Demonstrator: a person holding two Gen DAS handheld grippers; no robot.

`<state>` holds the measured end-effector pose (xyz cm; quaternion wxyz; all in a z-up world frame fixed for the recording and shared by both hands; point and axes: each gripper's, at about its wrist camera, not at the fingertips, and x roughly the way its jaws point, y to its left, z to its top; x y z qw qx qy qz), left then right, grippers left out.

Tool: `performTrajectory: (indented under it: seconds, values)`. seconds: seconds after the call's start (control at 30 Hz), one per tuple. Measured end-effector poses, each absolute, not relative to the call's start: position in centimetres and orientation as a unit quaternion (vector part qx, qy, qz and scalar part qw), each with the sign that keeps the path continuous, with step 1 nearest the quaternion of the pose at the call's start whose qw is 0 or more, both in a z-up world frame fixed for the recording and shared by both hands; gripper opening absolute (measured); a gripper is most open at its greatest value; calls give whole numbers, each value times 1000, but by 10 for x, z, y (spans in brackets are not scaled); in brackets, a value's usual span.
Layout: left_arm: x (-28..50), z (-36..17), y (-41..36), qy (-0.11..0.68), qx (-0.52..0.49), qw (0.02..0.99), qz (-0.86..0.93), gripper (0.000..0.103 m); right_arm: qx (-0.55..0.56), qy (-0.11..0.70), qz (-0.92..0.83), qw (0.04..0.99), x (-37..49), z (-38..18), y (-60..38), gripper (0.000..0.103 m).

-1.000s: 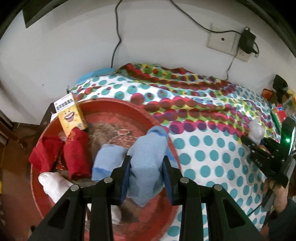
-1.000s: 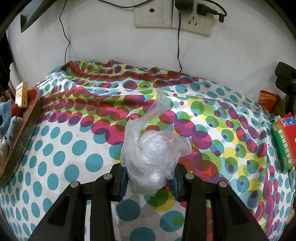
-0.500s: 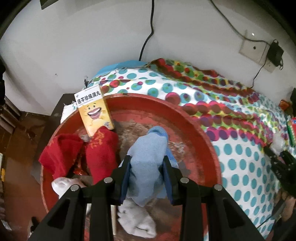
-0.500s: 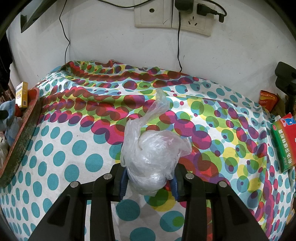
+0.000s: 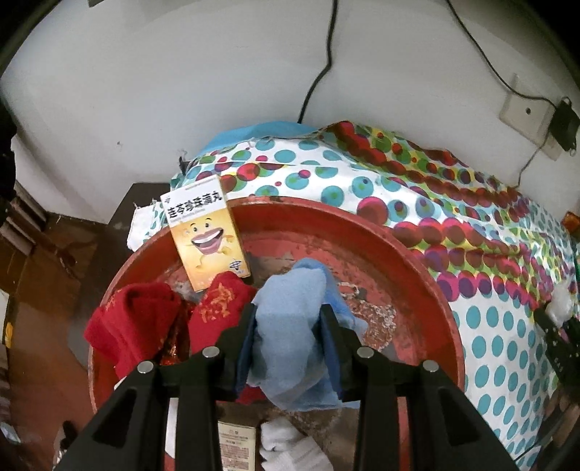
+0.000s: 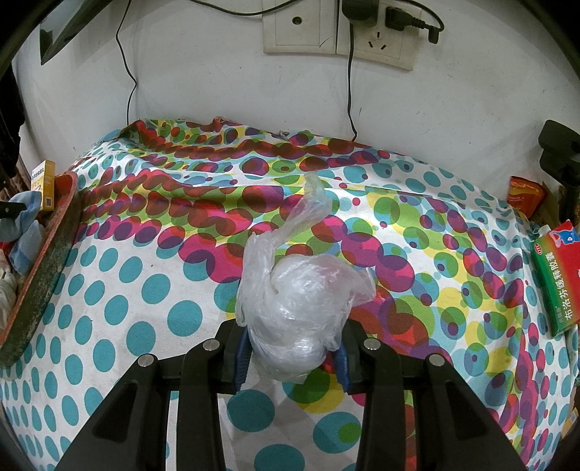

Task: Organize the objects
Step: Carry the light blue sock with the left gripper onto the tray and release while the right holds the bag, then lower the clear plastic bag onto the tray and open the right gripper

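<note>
My left gripper (image 5: pixel 288 347) is shut on a light blue sock (image 5: pixel 293 326) and holds it over the round red basin (image 5: pixel 431 290). In the basin lie two red socks (image 5: pixel 134 326), a yellow medicine box (image 5: pixel 204 239) leaning on the rim, a white sock (image 5: pixel 290 449) and a beige box (image 5: pixel 237 445). My right gripper (image 6: pixel 291 357) is shut on a crumpled clear plastic bag (image 6: pixel 297 304) above the dotted tablecloth (image 6: pixel 145 290). The basin's rim (image 6: pixel 40 268) shows at the left of the right wrist view.
A green and red medicine box (image 6: pixel 558 279) lies at the table's right edge, with an orange packet (image 6: pixel 523 192) behind it. A wall with sockets (image 6: pixel 337 32) and hanging cables borders the table at the back. The floor drops off left of the basin.
My left gripper has moved left and closer over the basin, carrying the blue sock. The right gripper and its plastic bag have stayed still.
</note>
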<state>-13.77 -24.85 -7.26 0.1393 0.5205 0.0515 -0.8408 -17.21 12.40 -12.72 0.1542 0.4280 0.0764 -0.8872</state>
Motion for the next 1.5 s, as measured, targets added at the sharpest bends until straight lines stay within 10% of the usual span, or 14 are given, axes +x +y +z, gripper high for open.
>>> performTrajectory:
  seconds: [0.63, 1.5]
  values:
    - [-95, -46, -251, 83, 521, 116, -842, 67, 428, 74, -887, 156, -172, -127, 125, 36]
    - [22, -37, -281, 108, 491, 152, -851, 73, 400, 169, -811, 391, -79, -56, -85, 35]
